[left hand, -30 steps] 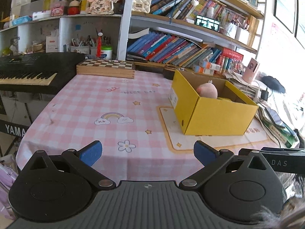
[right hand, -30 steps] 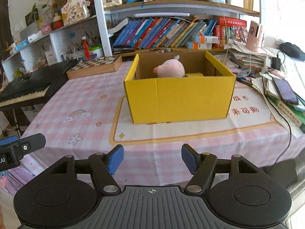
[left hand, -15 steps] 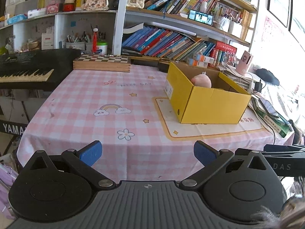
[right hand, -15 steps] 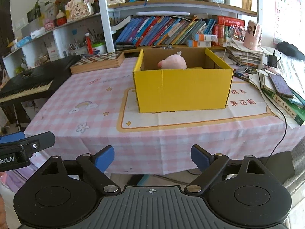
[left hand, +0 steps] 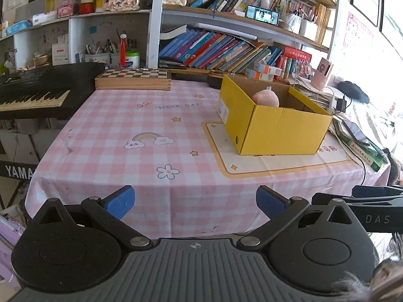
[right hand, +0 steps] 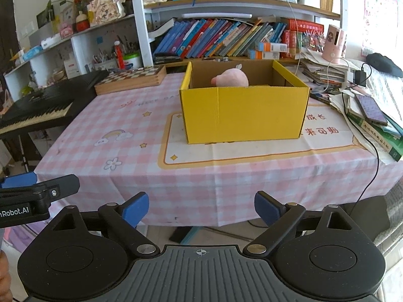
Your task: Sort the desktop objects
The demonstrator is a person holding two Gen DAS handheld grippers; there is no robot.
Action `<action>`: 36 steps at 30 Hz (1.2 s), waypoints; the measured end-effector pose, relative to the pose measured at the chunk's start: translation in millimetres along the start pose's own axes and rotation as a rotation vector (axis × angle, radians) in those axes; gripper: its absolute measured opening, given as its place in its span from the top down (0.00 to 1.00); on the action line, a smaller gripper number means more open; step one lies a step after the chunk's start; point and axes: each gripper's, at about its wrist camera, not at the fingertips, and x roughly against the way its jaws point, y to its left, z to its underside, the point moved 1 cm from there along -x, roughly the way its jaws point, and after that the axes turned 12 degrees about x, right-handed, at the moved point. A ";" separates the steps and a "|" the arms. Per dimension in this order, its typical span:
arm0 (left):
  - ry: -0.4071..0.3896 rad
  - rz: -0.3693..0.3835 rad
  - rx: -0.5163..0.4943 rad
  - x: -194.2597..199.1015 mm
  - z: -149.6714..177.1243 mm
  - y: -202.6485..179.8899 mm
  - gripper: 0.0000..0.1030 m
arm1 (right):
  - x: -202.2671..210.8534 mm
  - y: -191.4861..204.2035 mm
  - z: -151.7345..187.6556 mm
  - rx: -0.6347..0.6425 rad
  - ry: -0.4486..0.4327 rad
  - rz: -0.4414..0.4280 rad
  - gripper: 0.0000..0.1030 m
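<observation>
A yellow cardboard box (right hand: 244,114) stands on the tabletop (right hand: 126,151), on a cream mat with an orange border (right hand: 252,151) that lies over the pink checked cloth. The box is open at the top, its inside walls are plain brown, and on its short side, seen from the left wrist view, there is a small white label (left hand: 223,108). Inside the box lies a pink plush toy (right hand: 230,78), round and soft, with a small snout that points to the left; only its upper part shows above the front wall. The right claw (right hand: 201,207) is in front of the near edge of the tabletop; its jaws have just been opening and now stand wide, with nothing between the blue pads. The left claw (left hand: 195,200) is also wide and empty, before the same edge. A wooden chessboard box (left hand: 133,78) lies at the far side of the tabletop, well apart from the yellow box, and a black keyboard (left hand: 32,95) stands beside the tabletop on the left.
</observation>
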 end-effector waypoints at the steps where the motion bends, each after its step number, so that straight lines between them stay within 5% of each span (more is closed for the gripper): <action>1: 0.001 -0.003 0.000 -0.3 -0.3 -0.1 0.00 | -0.3 0.1 0.3 -0.002 0.001 0.000 0.10; 36: 0.029 -0.018 -0.009 -9.6 -0.2 4.8 0.00 | -4.7 5.0 2.6 -0.008 0.026 0.008 0.09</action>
